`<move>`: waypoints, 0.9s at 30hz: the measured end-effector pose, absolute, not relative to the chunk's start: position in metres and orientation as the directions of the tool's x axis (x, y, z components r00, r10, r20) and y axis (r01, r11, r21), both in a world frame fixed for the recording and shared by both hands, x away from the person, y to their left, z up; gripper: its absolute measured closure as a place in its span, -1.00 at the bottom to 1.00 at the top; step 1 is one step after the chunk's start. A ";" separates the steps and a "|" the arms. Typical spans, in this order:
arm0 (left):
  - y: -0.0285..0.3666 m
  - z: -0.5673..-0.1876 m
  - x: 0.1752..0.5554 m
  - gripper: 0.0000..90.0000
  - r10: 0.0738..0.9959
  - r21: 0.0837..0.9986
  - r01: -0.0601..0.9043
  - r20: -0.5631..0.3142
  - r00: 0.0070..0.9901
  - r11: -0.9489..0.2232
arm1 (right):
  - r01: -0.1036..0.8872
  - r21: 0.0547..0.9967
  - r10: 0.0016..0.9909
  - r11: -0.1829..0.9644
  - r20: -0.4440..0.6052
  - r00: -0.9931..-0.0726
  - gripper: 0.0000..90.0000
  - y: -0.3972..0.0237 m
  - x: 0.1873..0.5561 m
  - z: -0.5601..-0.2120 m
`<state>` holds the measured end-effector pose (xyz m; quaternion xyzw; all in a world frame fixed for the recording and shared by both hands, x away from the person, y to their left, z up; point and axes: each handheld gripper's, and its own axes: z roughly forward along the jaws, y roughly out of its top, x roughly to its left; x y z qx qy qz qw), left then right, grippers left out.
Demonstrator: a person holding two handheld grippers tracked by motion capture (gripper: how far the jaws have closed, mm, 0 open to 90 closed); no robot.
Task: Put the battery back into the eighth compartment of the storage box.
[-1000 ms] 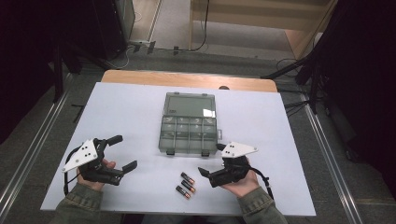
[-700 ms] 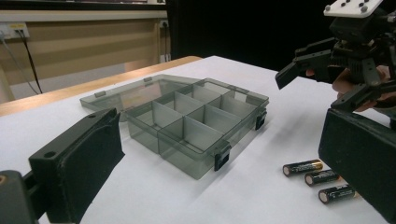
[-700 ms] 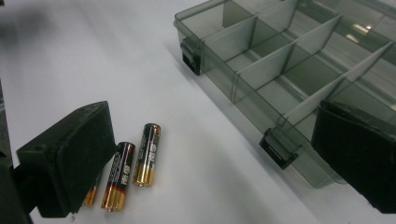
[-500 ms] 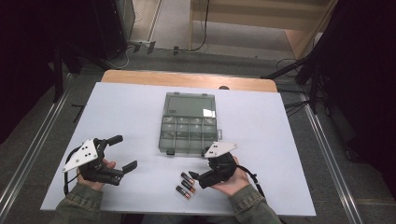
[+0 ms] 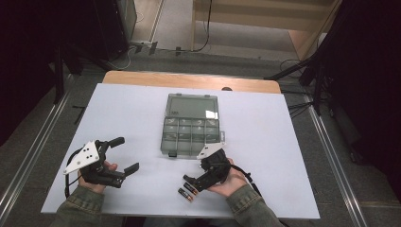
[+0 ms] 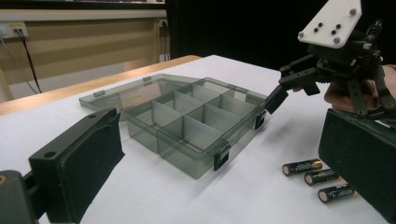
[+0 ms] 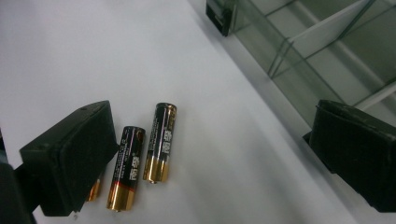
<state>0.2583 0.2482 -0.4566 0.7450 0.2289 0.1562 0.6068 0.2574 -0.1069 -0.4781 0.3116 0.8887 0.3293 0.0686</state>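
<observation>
Since the earlier frames the right gripper [image 5: 196,178] has swung left and down from beside the box's near right corner to the batteries [image 5: 188,188]; the left gripper [image 5: 124,153] has not shifted.

Three batteries lie side by side on the table [image 5: 283,156] near its near edge, just near of the box [image 5: 191,130] and slightly right of centre. In the right gripper view two of them show in full [image 7: 160,142] [image 7: 126,166], black with gold ends, parallel and close together; the third is mostly hidden behind the left-hand jaw, with a gold end just showing. In the left gripper view all three [image 6: 322,176] lie in a row, apart from the box.

Right gripper: jaws wide, holding nothing. One jaw stands at the batteries, partly over the outermost; the other hangs at the box's near wall. Whether the jaw touches a battery cannot be told.

Left gripper: well left of the batteries, resting in the hand at the table's near left. Jaws wide, holding nothing, turned towards the box.

Box: clear grey plastic, open, lid laid flat on the far side, divided compartments, dark latches on the near wall. It sits at the table's centre.

Table: white top, with a wooden strip along the far edge.
</observation>
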 end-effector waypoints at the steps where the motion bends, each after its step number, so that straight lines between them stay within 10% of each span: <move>1: 0.248 -0.457 0.258 -1.00 0.531 0.975 0.152 -0.045 0.846 -0.160 | 0.516 0.613 0.599 0.599 0.085 -0.796 -0.97 -0.105 0.258 -0.478; 11: 0.248 -0.457 0.258 -1.00 0.532 0.975 0.155 -0.047 0.845 -0.159 | 0.545 0.518 0.581 0.660 0.108 -0.807 -0.90 -0.091 0.263 -0.482; 27: 0.248 -0.457 0.258 -1.00 0.532 0.975 0.155 -0.047 0.845 -0.160 | 0.589 0.387 0.602 0.709 0.102 -0.792 -0.22 -0.078 0.269 -0.483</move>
